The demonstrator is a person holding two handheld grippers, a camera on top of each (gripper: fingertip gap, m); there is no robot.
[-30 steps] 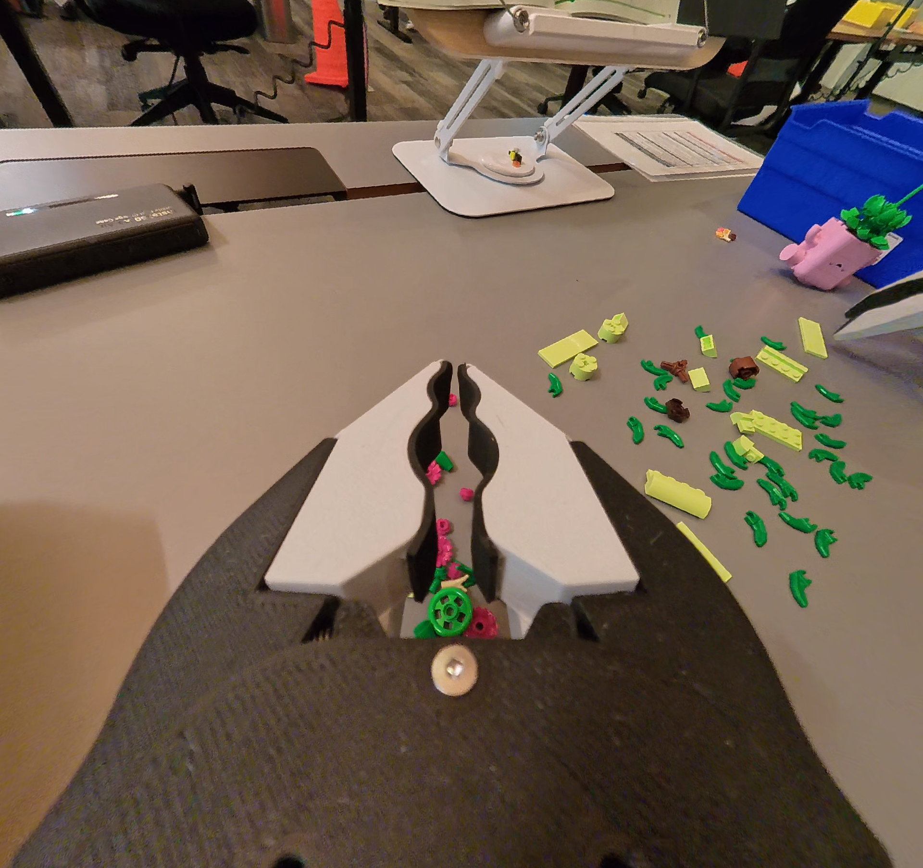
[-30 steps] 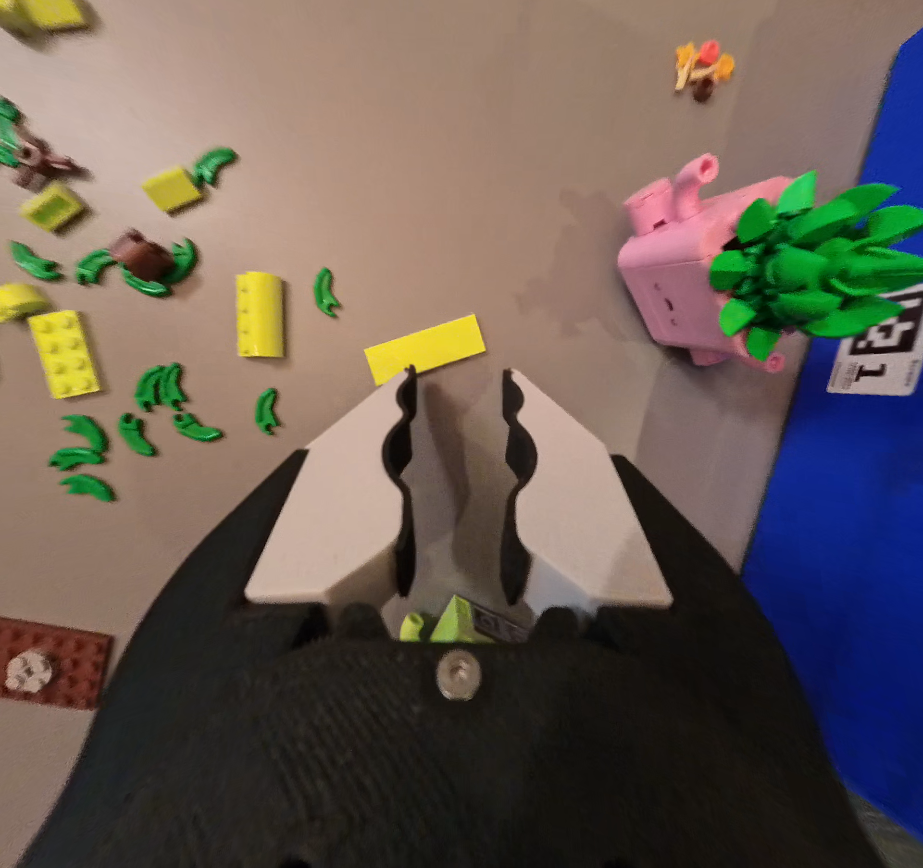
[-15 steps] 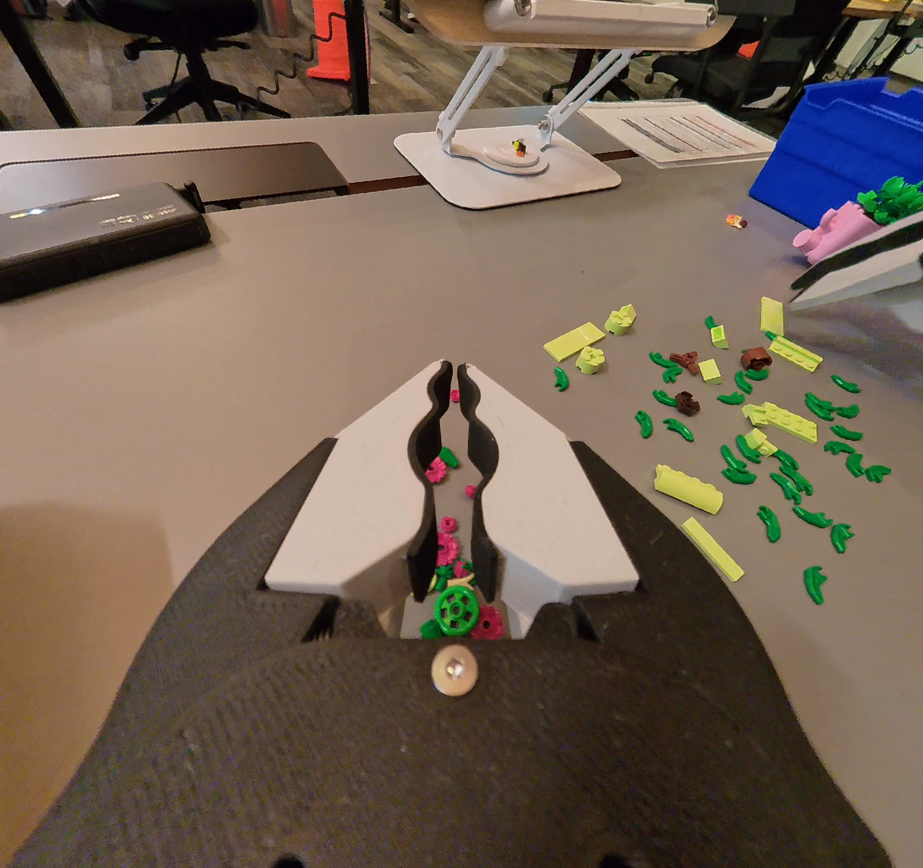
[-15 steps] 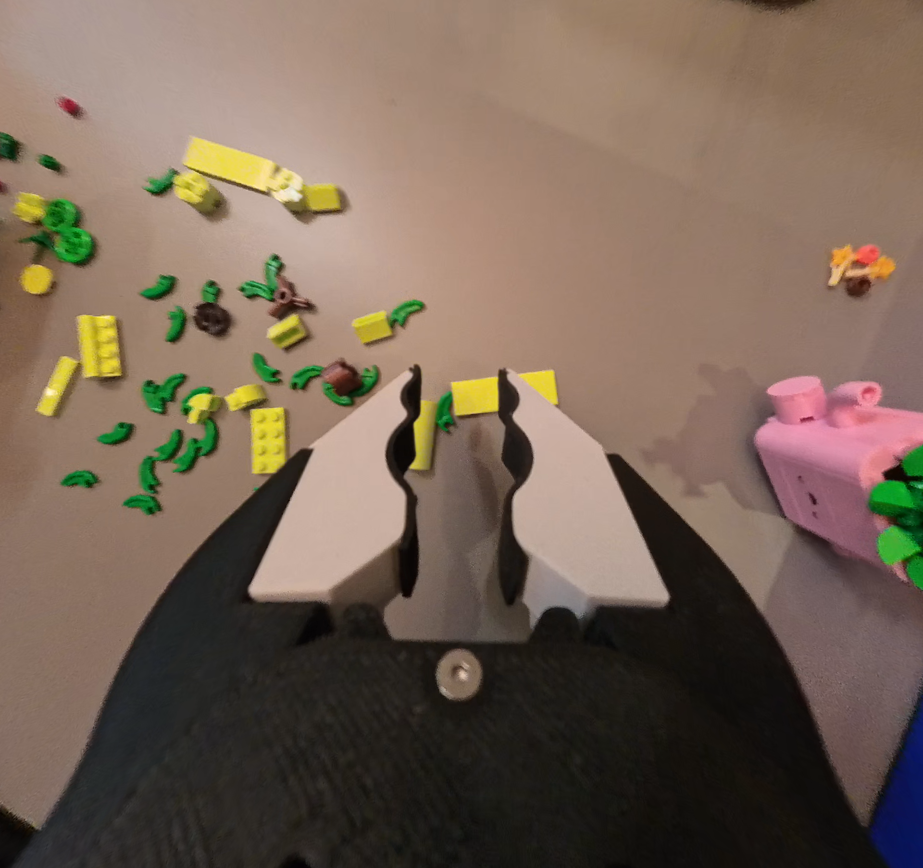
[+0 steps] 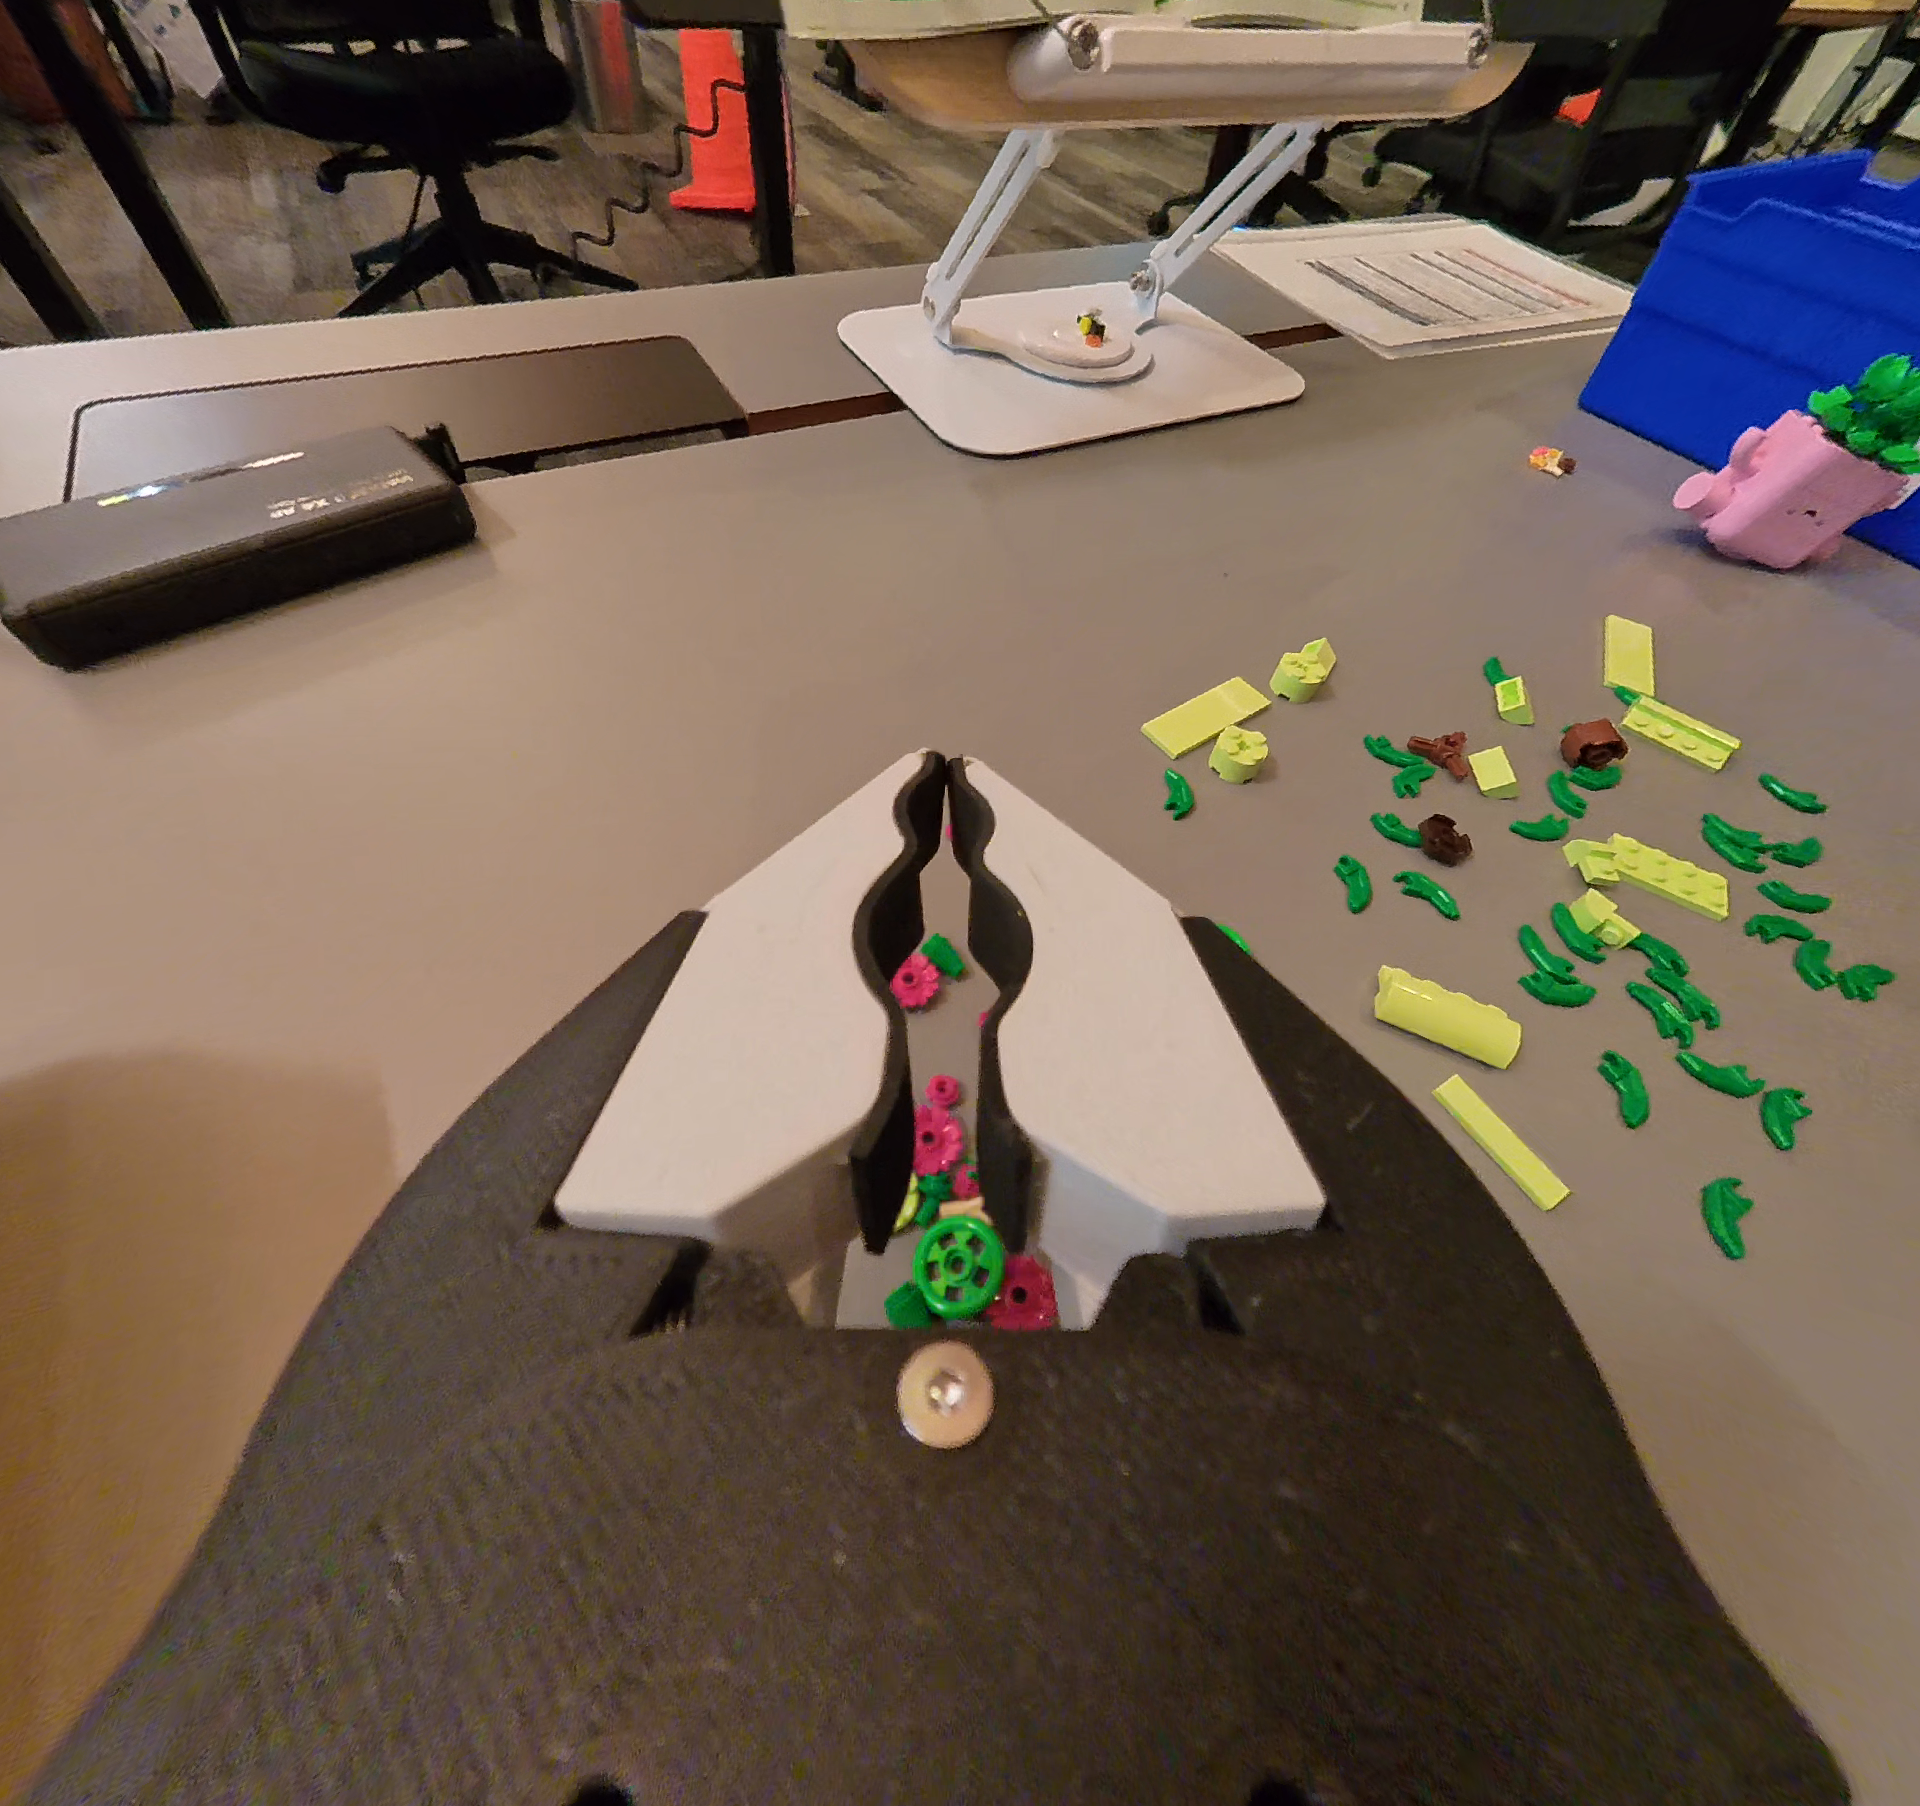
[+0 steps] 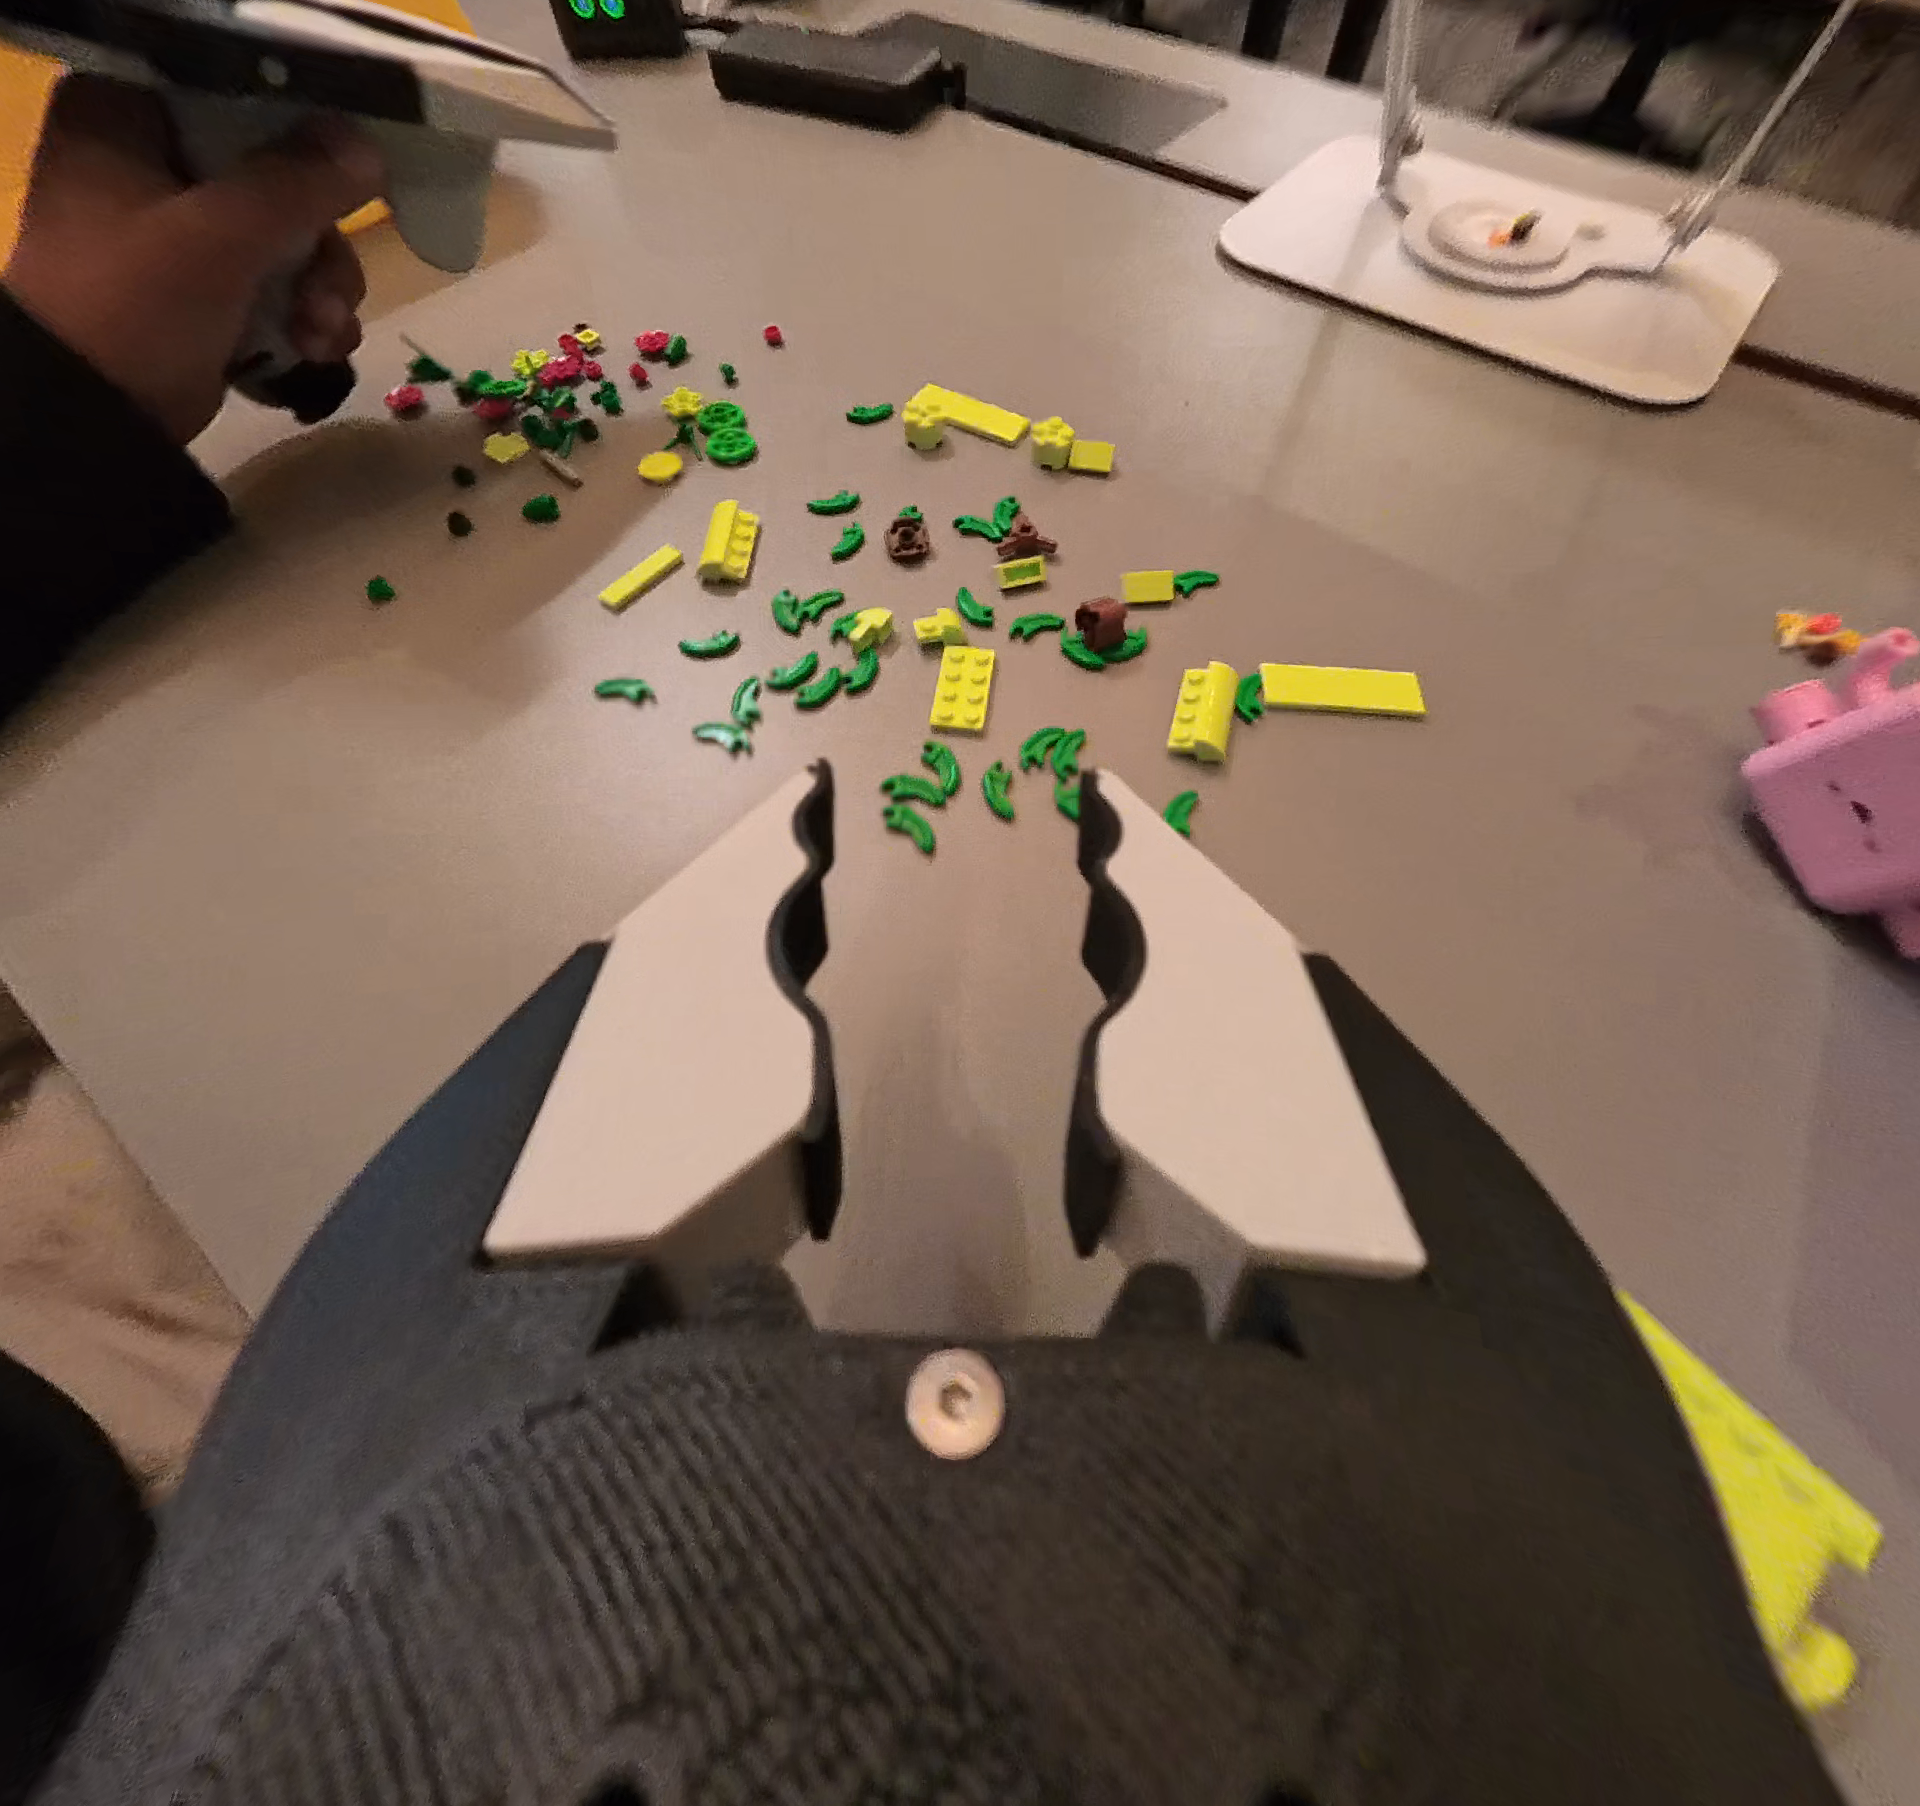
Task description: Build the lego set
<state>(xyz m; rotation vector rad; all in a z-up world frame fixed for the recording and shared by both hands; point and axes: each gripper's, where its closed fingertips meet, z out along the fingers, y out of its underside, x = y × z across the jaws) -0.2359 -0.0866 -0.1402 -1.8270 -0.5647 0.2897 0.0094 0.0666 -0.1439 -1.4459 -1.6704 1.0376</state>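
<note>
My left gripper (image 5: 948, 767) is shut and empty, held low over a small heap of pink flower pieces (image 5: 916, 979) and a green wheel piece (image 5: 958, 1263) on the grey table (image 5: 623, 717). My right gripper (image 6: 954, 785) is open and empty, hovering just short of several dark green leaf pieces (image 6: 914, 800). Lime bricks and plates (image 6: 963, 686) lie scattered beyond it and also show in the left wrist view (image 5: 1662, 873). A pink pot build with a green plant (image 5: 1797, 499) lies tipped at the far right, its pink body showing in the right wrist view (image 6: 1839, 800).
A blue bin (image 5: 1766, 302) stands behind the pink pot. A white book stand (image 5: 1070, 374) holds an open booklet at the back. A black device (image 5: 229, 541) lies at the back left. A hand (image 6: 156, 260) holds the left gripper (image 6: 603, 133). A lime piece (image 6: 1766, 1507) lies beside my right gripper. About 30 cm separates my left fingertips from my right. Measured from the fingertips, the black device (image 5: 229, 541) is 25 cm or so from the left gripper and 55 cm from the right. My right wrist view (image 6: 809, 65) looks at it from another angle.
My right gripper has drawn back and tilted up from above the pieces, and it has left the left wrist view. My left gripper's small tip gap has shut.
</note>
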